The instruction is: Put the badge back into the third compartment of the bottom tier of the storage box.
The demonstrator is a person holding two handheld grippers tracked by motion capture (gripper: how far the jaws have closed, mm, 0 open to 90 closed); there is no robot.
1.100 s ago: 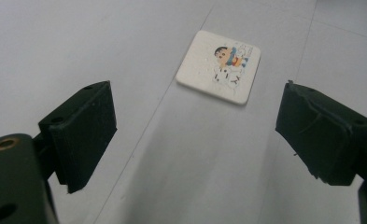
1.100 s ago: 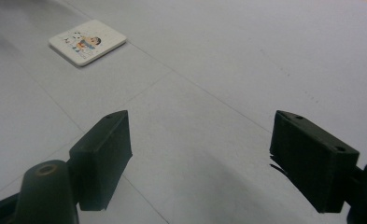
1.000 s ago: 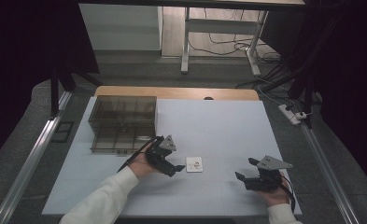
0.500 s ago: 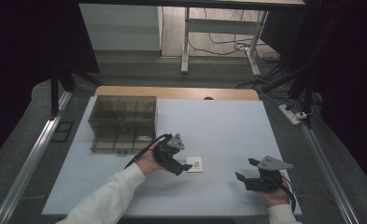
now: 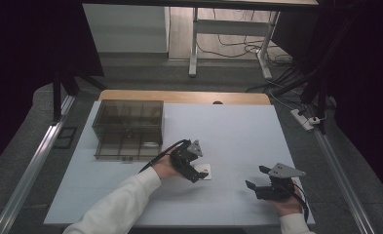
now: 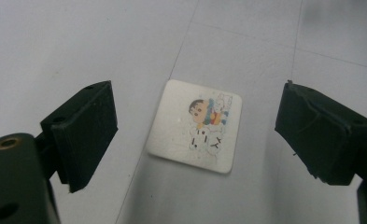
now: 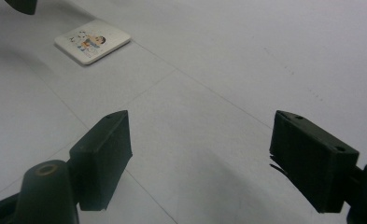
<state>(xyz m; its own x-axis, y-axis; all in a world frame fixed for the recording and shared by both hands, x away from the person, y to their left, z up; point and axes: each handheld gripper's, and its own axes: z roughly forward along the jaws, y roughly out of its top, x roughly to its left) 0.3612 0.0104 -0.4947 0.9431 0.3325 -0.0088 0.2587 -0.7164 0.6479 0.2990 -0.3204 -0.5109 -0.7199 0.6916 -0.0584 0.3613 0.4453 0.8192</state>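
Observation:
A small white square tile [image 6: 196, 126] with a cartoon picture lies flat on the white table [image 5: 228, 131]. My left gripper [image 6: 195, 135] hovers just over it, open, with one jaw on each side of the tile and neither touching it. In the high view the tile [image 5: 204, 171] peeks out beside the left gripper [image 5: 195, 170]. My right gripper [image 5: 256, 177] rests open near the table's front right, holding nothing. From the right gripper [image 7: 197, 156] view the tile [image 7: 93, 40] lies farther off at the upper left.
A dark see-through plastic organiser box [image 5: 129, 129] with compartments stands at the table's back left. A wooden strip [image 5: 184, 96] runs along the far edge. Metal rails [image 5: 30, 165] flank both sides.
My left gripper has moved right and forward until its open jaws straddle the tile. The right gripper has stayed where it was.

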